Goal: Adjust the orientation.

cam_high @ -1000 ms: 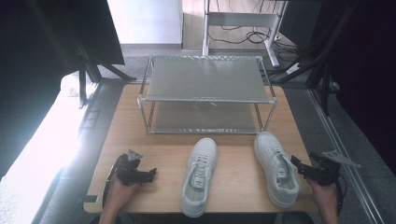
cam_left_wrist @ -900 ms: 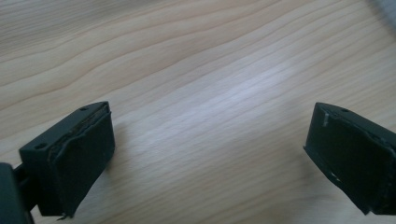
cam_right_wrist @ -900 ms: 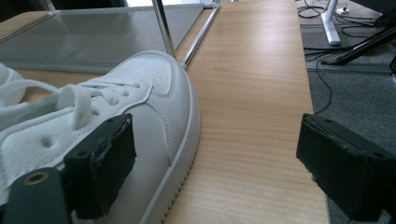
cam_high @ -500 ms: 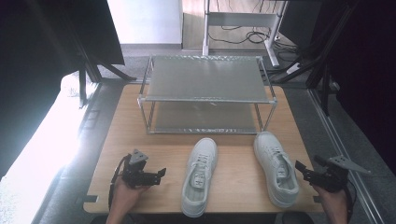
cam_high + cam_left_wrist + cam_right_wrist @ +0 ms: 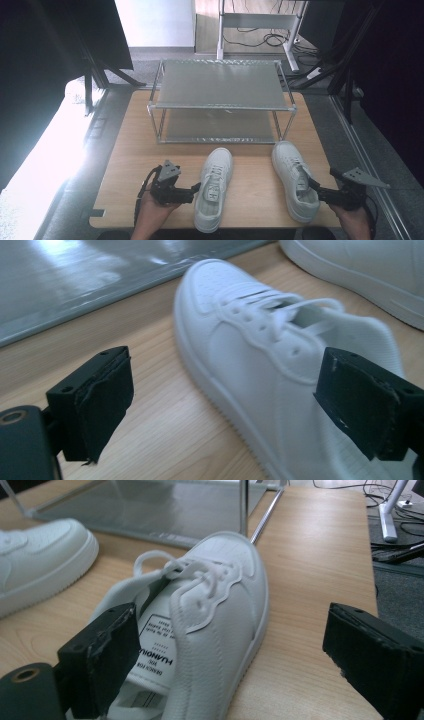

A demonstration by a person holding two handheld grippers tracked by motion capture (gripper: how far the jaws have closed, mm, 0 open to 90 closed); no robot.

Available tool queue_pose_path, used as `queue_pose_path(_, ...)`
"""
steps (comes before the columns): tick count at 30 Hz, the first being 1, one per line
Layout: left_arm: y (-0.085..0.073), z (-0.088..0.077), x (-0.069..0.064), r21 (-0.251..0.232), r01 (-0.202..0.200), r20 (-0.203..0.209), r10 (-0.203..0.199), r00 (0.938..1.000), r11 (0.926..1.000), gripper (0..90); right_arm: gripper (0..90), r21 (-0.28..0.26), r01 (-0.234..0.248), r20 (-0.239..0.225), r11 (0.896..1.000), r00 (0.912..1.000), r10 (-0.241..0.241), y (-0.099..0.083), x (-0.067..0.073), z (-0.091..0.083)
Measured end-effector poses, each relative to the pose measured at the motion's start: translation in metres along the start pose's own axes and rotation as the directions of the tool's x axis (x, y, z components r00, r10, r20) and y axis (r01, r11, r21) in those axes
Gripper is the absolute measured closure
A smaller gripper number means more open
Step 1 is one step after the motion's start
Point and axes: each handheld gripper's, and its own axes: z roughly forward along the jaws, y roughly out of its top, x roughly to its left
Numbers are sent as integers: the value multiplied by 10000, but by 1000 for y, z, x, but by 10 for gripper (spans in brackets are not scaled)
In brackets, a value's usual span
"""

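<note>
High view: two white sneakers lie on the wooden surface (image 5: 125, 165) before a wire shoe rack (image 5: 222, 100), the left gripper (image 5: 192, 190) beside the left sneaker (image 5: 215, 192), the right gripper (image 5: 315, 187) at the right sneaker (image 5: 292, 177). Left gripper view: fingers (image 5: 102, 405), just closing a little, gape empty astride the shoe's side; centre on the collar first. Right gripper view: fingers (image 5: 100, 655) wide, one by the heel opening; seat it inside before squeezing.

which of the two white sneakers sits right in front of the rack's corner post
The white lace-up sneaker on the right, beside the right gripper: its toe points at the front right post of the silver metal rack. The other white sneaker faces the rack's middle.
</note>
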Motion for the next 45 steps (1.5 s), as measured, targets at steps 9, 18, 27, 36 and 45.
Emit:
queue_pose_path(9, 1, 23, -20, 610, -455, 148, 446, 9989, 9971, 112, 136, 812, 577, -67, 9950, 9983, -574, -3, 9, 13)
queue_pose_path(18, -3, 40, -24, 1221, -492, -241, 525, 9983, 9913, 145, 171, 1288, 129, 248, 9916, 9996, -162, 0, 6, 18)
queue_pose_path(27, -7, 44, -16, 1029, 57, -411, -15, 9992, 9947, 170, 288, 1754, 371, 216, 9838, 9989, -415, 3, 0, 33)
queue_pose_path(36, -11, 44, -17, 819, 112, -867, -40, 9962, 9966, 216, 459, 1994, 245, -237, 9796, 9995, -202, 4, -4, 40)
queue_pose_path(45, -10, 44, -23, 864, -38, -157, 51, 9999, 9963, 552, 618, 2609, 486, -57, 9641, 9988, -488, 9, 1, 44)
